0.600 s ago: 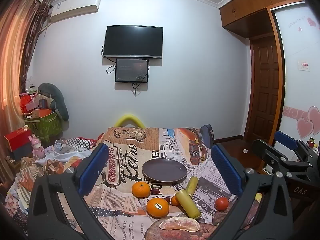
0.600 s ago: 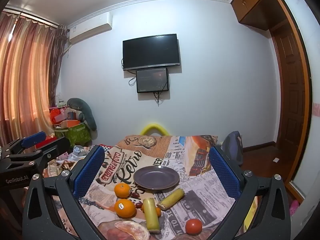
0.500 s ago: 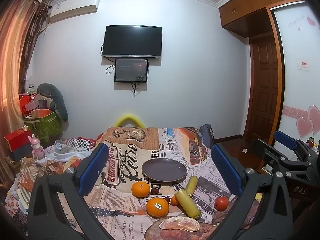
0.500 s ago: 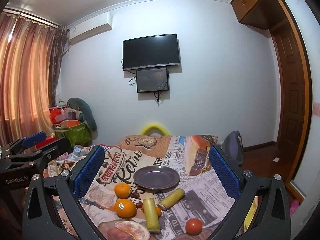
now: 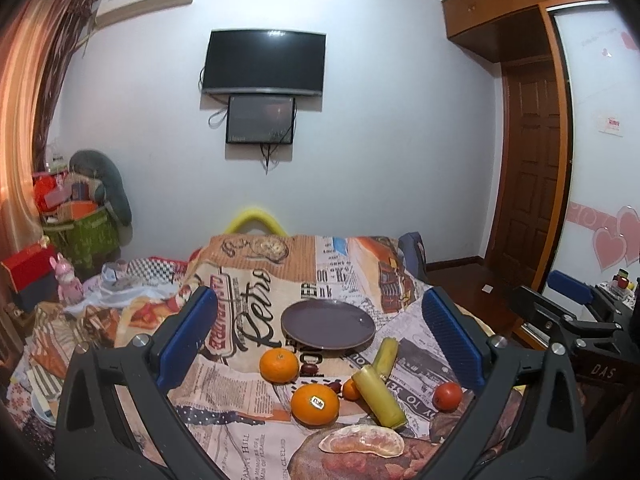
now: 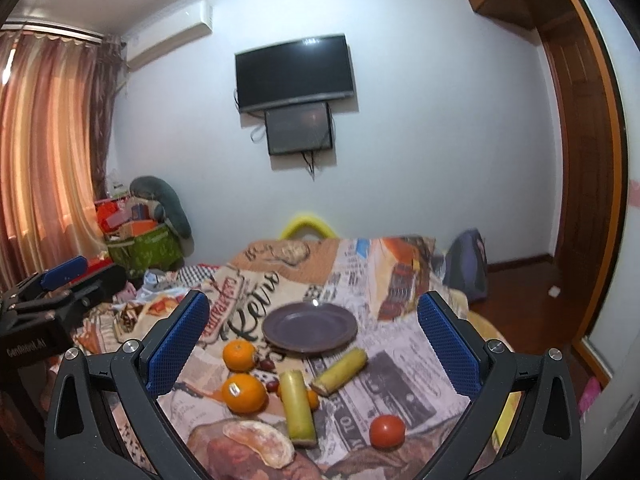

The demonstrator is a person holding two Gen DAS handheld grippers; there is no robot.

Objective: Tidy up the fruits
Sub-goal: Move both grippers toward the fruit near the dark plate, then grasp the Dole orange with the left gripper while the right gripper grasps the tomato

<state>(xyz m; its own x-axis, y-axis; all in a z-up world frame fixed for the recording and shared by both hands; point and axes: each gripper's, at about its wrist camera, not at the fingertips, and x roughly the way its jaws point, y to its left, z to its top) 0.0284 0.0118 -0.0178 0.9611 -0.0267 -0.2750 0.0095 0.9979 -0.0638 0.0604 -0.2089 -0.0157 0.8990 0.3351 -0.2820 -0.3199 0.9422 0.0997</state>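
Observation:
A dark purple plate (image 5: 328, 324) (image 6: 310, 326) lies empty on the newspaper-print tablecloth (image 5: 240, 440). In front of it lie a small orange (image 5: 279, 365) (image 6: 239, 355), a bigger stickered orange (image 5: 315, 399) (image 6: 244, 393), two yellow-green cane pieces (image 5: 380, 396) (image 6: 297, 406), a tomato (image 5: 447, 396) (image 6: 387, 431), a peeled citrus piece (image 5: 362, 442) (image 6: 260, 442) and some small dark fruits (image 5: 308, 369). My left gripper (image 5: 319, 300) is open and hangs above the near table edge. My right gripper (image 6: 313, 300) is open beside it. Neither holds anything.
A yellow chair back (image 5: 256, 220) stands behind the table's far edge. Clutter, a green bag (image 5: 84, 236) and boxes pile up at the left. A dark bag (image 6: 466, 264) sits on the floor at the right, near a wooden door (image 5: 532, 176).
Both views have tipped slightly down toward the table, and the right one has rolled a little. The fruits and plate have not moved. Both jaws stay wide.

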